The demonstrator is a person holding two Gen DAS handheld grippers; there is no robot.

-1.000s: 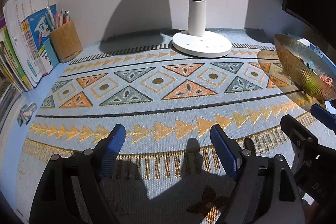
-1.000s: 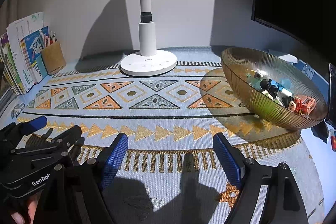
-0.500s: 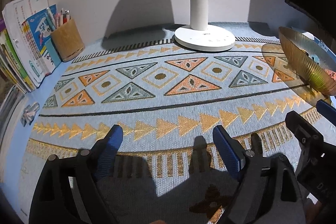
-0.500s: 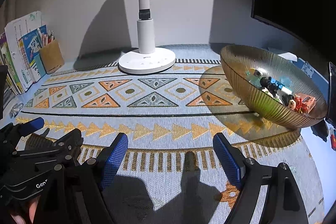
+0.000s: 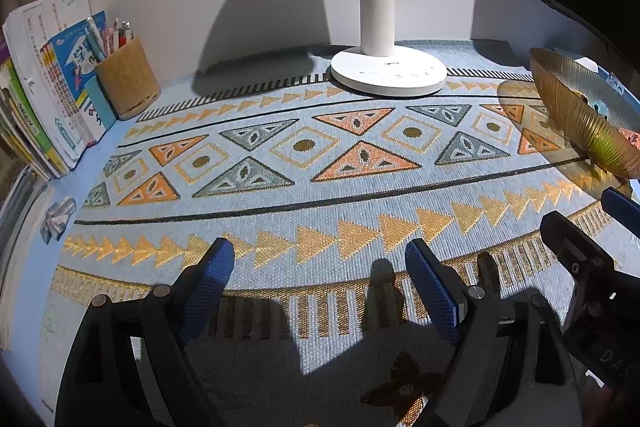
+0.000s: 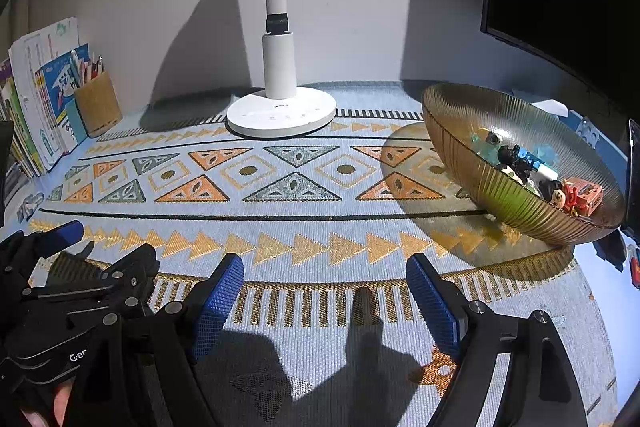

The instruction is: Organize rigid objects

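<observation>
My right gripper (image 6: 324, 291) and left gripper (image 5: 320, 279) hang spread, empty, over the mat (image 6: 280, 187). The toys (image 6: 576, 193) sit in the bowl (image 6: 500, 199) at two o'clock; I'd stay clear of its rim.

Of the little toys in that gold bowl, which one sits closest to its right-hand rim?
The orange-red block toy in the gold bowl. The dark figures and pale blue pieces lie further left.

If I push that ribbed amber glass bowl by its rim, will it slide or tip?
The ribbed amber glass bowl looks wide on a small foot, so it would probably tip. The small toys lie off-centre and could shift. The woven mat likely resists sliding.
</observation>
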